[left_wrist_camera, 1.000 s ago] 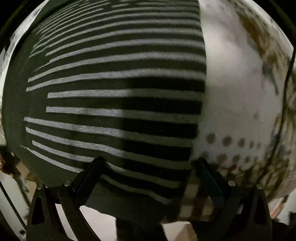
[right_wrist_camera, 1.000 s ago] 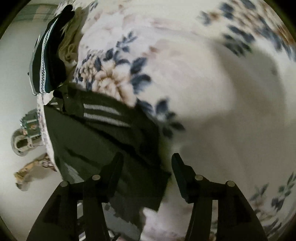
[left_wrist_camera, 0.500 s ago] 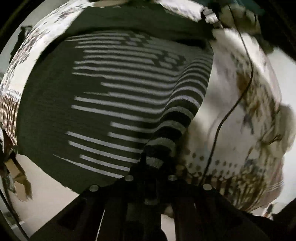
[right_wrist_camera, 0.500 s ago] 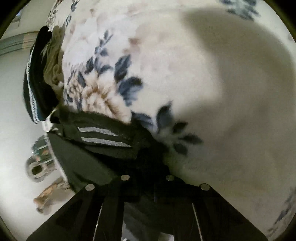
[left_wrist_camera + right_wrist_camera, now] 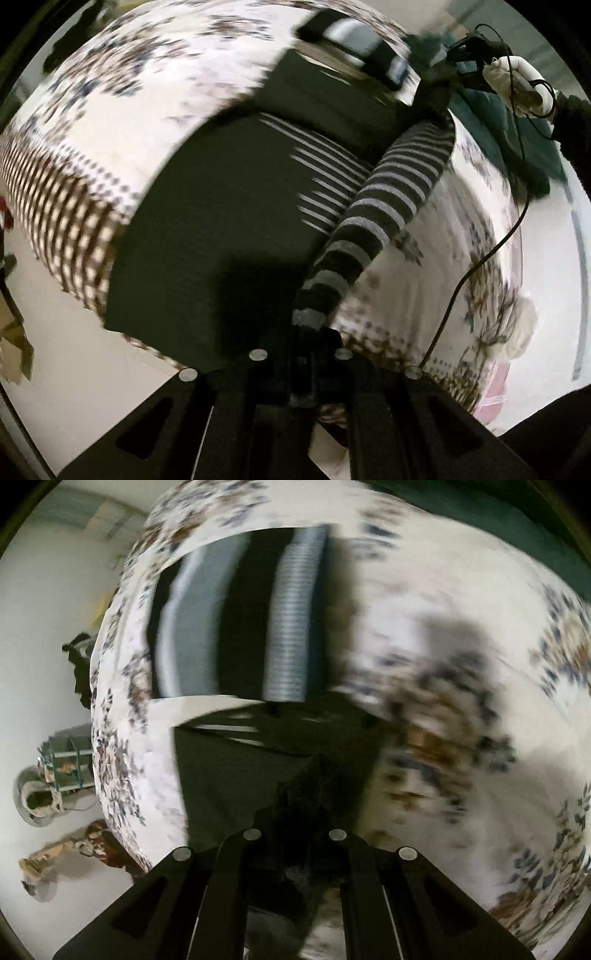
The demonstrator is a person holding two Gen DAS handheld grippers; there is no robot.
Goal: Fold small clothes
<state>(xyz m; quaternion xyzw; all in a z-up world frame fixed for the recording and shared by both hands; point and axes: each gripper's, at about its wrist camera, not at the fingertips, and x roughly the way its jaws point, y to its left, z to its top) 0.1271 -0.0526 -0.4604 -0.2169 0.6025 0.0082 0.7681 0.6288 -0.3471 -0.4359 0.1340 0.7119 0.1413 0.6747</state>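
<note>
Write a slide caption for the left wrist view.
Left gripper lifts a striped sleeve off the dark garment.

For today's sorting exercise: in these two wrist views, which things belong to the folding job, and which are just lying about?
Belongs to the job:
- striped dark garment
- left hand-held gripper, shut on it
- right hand-held gripper, shut on its dark cloth

Just lying about:
- floral bedspread
- folded clothes pile
- black cable

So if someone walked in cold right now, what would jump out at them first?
The striped sleeve, pulled taut from the shut left gripper diagonally toward the upper right. Next, the dark striped garment spread on the floral blanket, and in the right wrist view, its dark corner pinched in the shut right gripper.
</note>
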